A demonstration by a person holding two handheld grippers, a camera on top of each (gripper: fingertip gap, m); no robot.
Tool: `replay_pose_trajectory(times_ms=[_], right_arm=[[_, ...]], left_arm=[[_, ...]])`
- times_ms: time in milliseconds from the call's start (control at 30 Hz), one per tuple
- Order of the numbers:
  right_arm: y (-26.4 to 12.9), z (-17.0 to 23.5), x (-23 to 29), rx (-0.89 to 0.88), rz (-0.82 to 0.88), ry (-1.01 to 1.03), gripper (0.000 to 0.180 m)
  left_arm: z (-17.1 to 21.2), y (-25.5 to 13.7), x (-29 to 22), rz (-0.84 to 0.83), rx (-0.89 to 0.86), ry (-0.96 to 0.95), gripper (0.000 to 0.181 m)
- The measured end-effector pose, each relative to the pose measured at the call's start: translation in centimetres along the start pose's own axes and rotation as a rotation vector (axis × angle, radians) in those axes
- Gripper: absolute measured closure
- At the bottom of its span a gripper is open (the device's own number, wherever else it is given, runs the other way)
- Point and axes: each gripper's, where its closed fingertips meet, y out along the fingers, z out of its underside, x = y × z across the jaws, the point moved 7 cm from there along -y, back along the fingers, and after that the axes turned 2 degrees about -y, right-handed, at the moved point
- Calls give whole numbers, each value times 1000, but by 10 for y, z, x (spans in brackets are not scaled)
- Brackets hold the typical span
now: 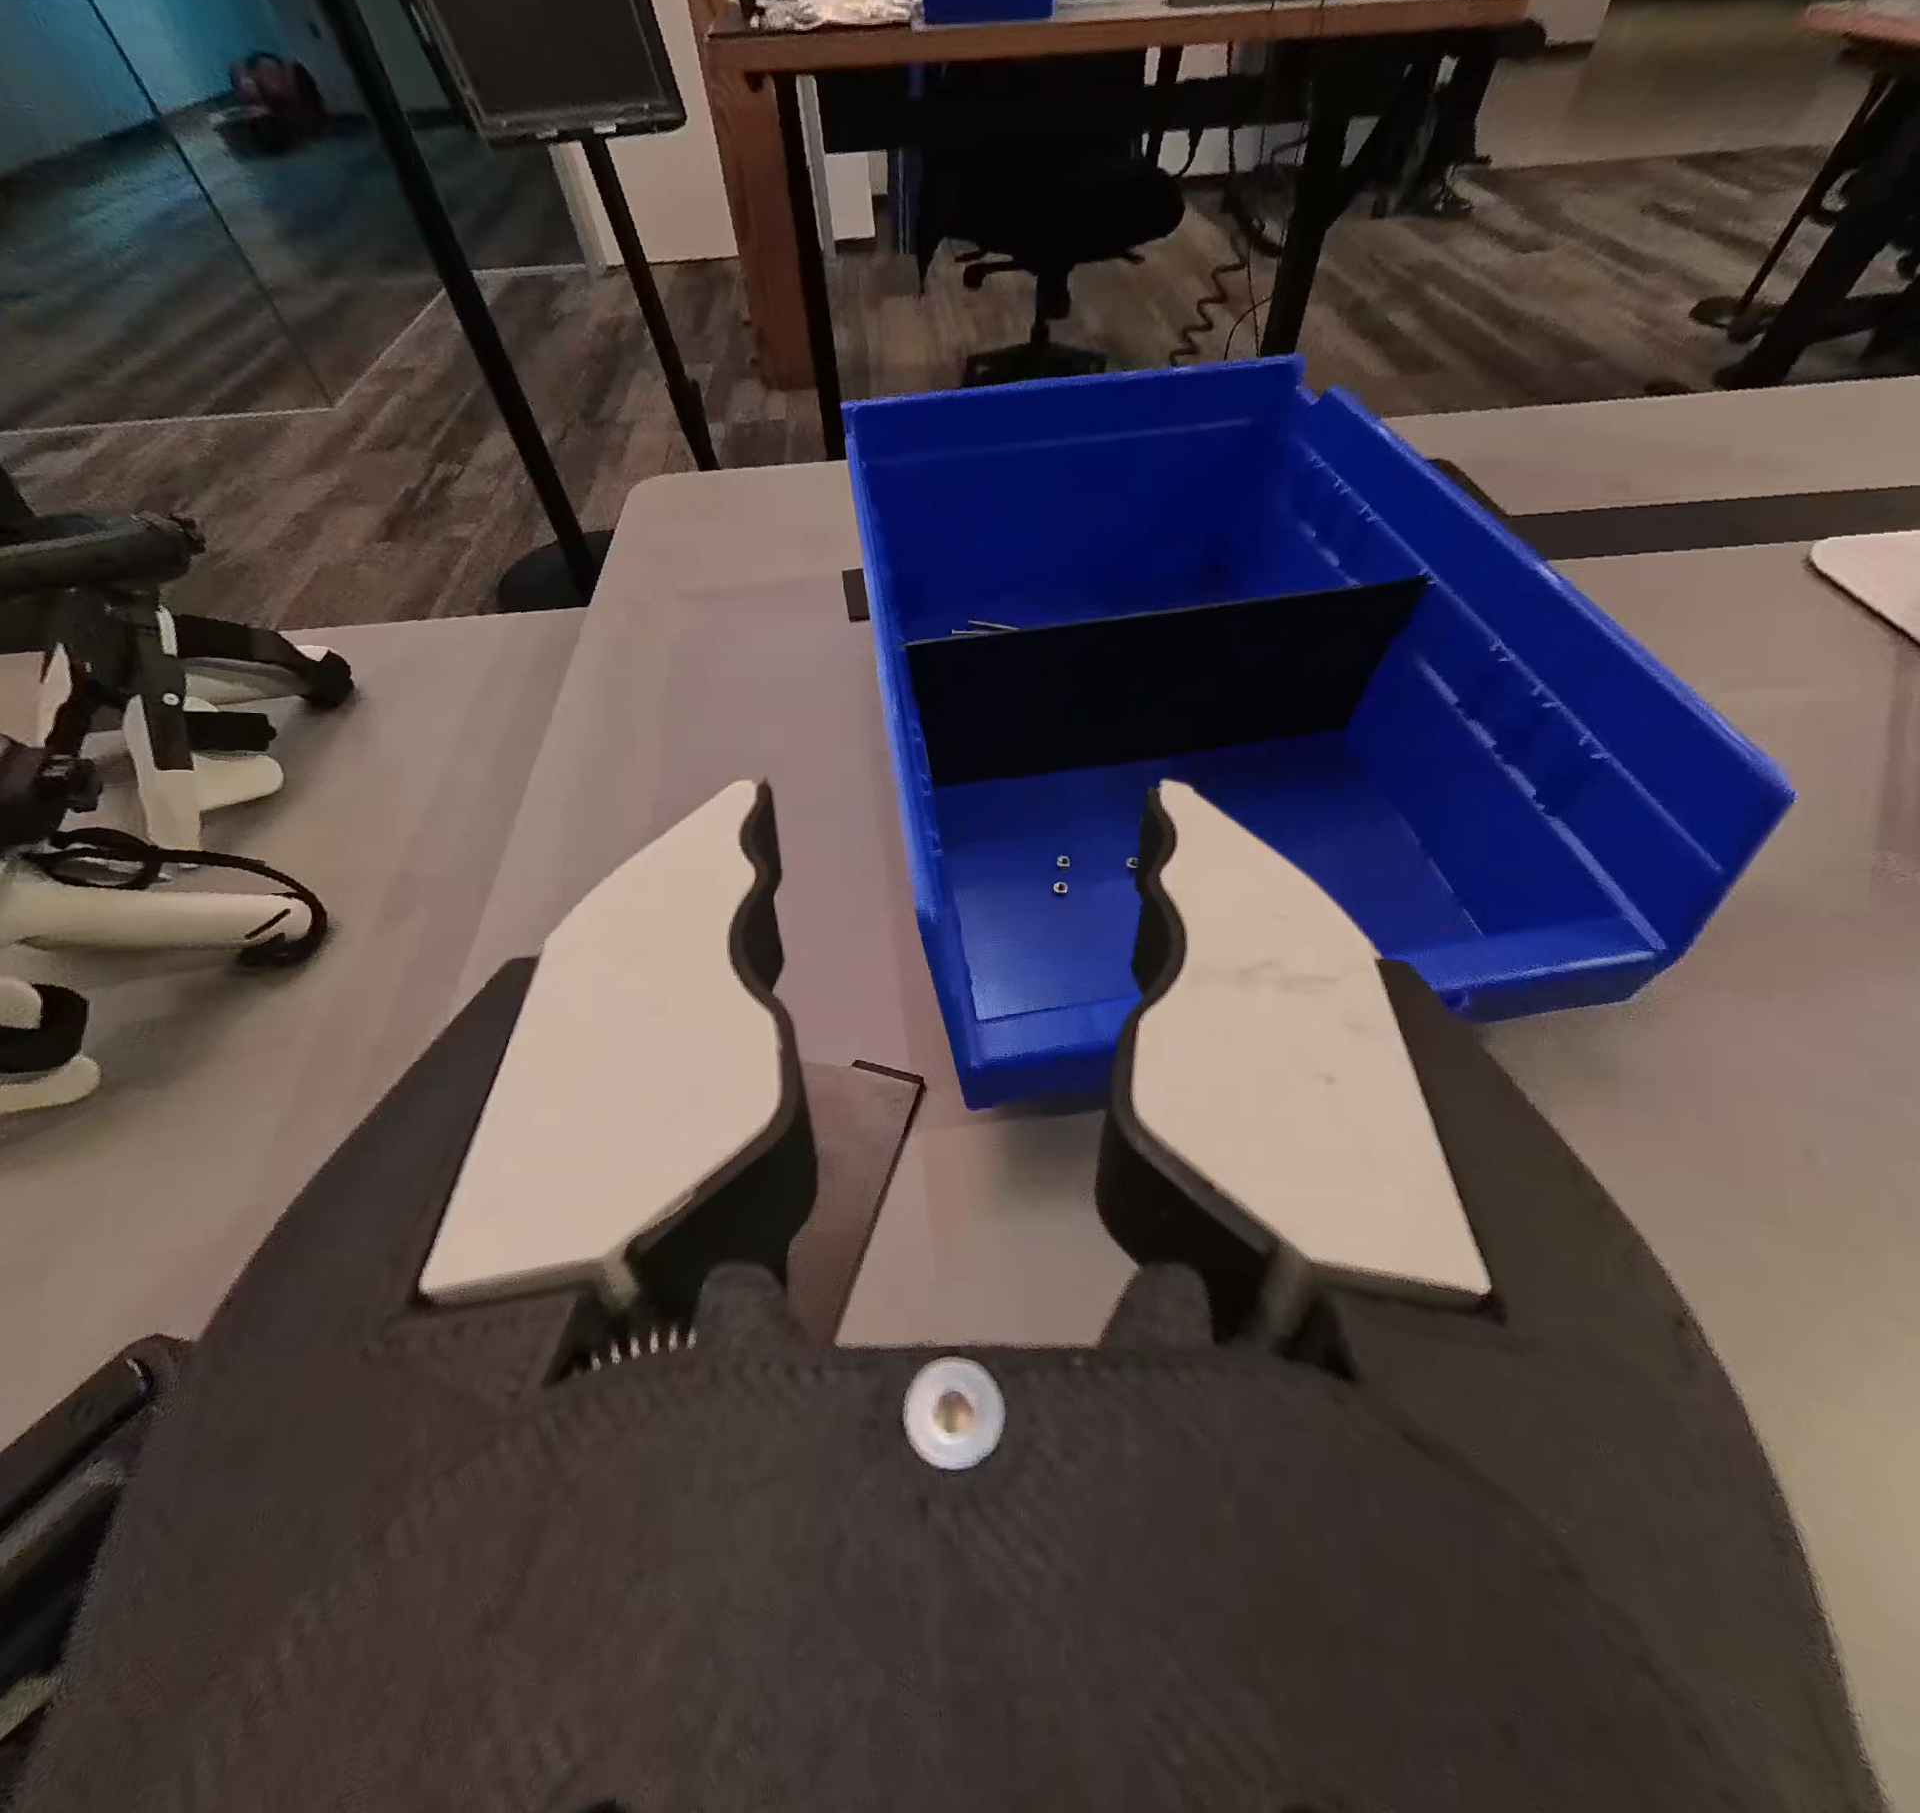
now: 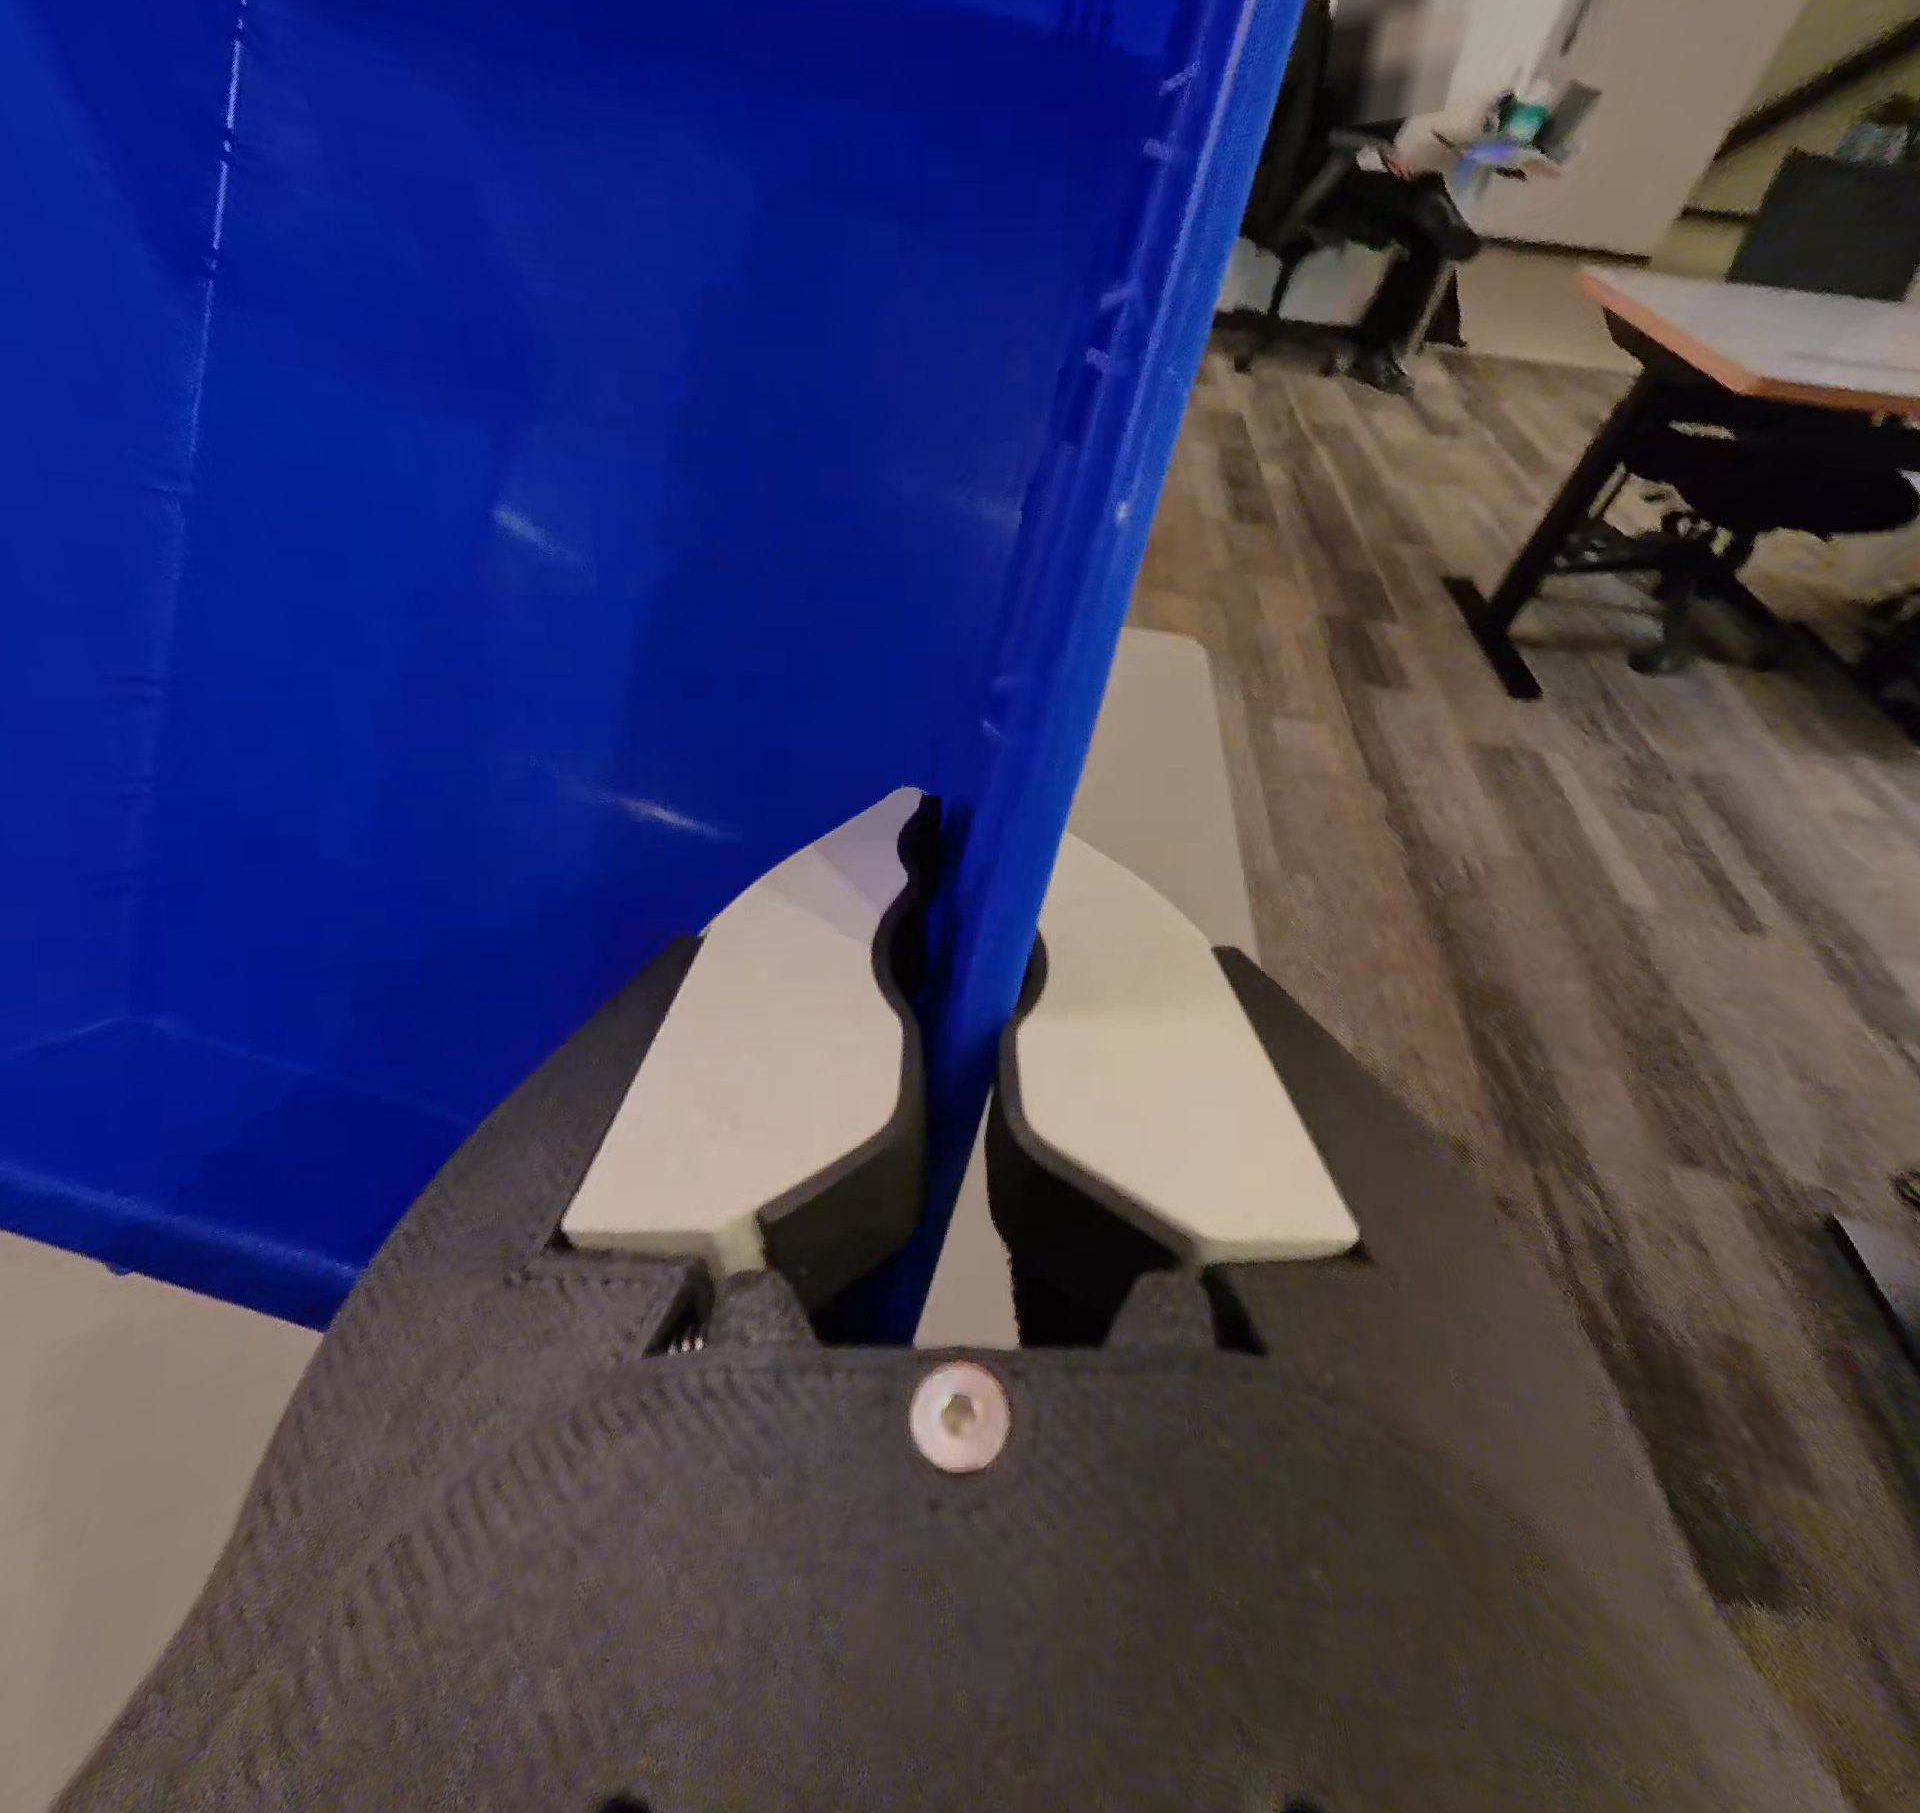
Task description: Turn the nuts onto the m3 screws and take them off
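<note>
A blue bin (image 1: 1558, 724) stands on the grey table (image 1: 675, 724), split by a dark divider (image 1: 1153, 683). Three small nuts (image 1: 1061, 875) lie on the floor of its near compartment. Thin silver screws (image 1: 982, 628) peek over the divider in the far compartment. My left gripper (image 1: 958, 797) is open and empty, above the table at the bin's near left corner. My right gripper (image 2: 971, 828) is shut on the bin's side wall (image 2: 1091, 516), one finger inside and one outside. The right gripper does not show in the left wrist view.
White and black hand-held devices with cables (image 1: 156, 776) lie on the table at the left. A flat dark plate (image 1: 862, 1192) lies under my left gripper. A white object (image 1: 1875, 579) sits at the right edge. Desks and chairs stand beyond the table's far edge. The gap from one gripper's tips to the other's is roughly 85 cm.
</note>
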Motion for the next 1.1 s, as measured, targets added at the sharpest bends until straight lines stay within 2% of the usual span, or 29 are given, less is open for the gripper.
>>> replay_pose_trajectory(times_ms=[200, 433, 900, 1100], right_arm=[[37, 52, -58, 201, -56, 12, 172], [97, 99, -93, 420, -116, 12, 172], [220, 128, -108, 817, -230, -24, 172], [248, 132, -110, 851, -263, -29, 172]], left_arm=[[5, 13, -3, 41, 55, -15, 110], [13, 27, -9, 82, 94, -68, 102], [15, 54, -21, 103, 140, -69, 109], [14, 55, -20, 79, 140, -60, 111]])
